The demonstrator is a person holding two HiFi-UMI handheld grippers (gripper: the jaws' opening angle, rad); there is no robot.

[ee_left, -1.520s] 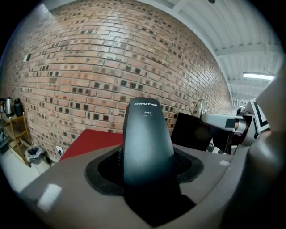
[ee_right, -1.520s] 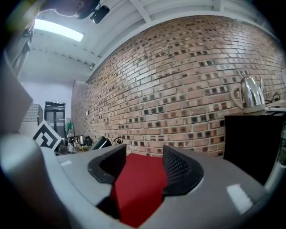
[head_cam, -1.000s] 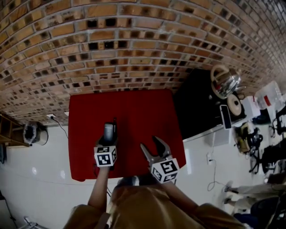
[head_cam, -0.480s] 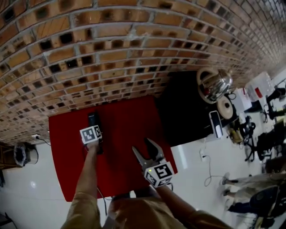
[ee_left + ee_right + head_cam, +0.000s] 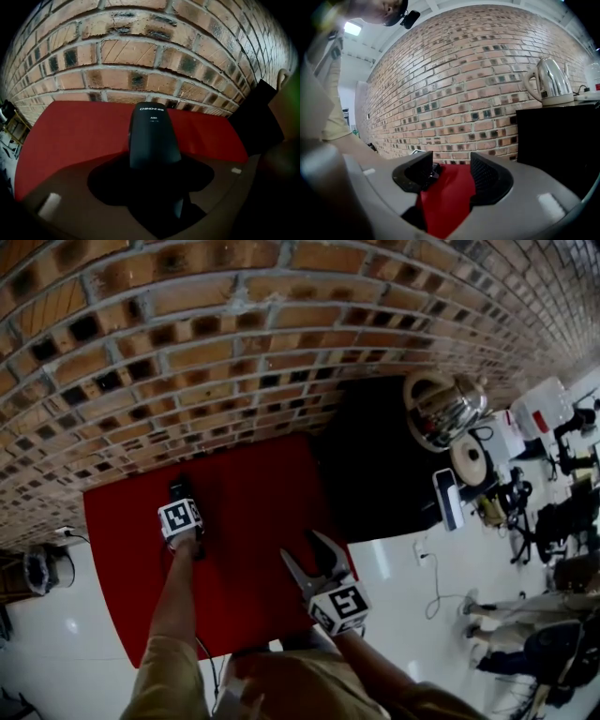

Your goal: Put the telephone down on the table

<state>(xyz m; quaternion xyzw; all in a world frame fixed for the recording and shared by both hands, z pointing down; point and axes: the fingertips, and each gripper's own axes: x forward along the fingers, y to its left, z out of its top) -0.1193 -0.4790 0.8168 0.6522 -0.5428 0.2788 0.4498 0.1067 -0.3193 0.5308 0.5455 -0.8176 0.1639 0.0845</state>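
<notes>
1. Brick wall. Stands straight ahead of both grippers, beyond the far edge of the worktop.
2. Floor. Pale and glossy, below and to the outer side of the left gripper.
3. Worktop. Covered in red and lies under both grippers. In the right gripper view its red surface fills the gap between the jaws.
4. Black cabinet. Just beside the worktop, to the right of the right gripper and ahead of it.
5. Person, tan sleeve. One arm extends behind each gripper.
6. Right gripper. Grey. Hangs over the near right part of the worktop, jaws wide apart with nothing between them.
7. Left gripper. Reaches over the far left part of the worktop, near the wall, tilted downward. Its jaws are narrow on the telephone and are beginning to open.
8. Kettle. Steel, on the cabinet, well to the right of the right gripper and ahead of it.
9. Telephone. A dark handset with small white print near its far end. Sits between the left gripper's jaws and projects forward from them toward the wall, low over the red surface. Cannot tell whether it touches the worktop.
</notes>
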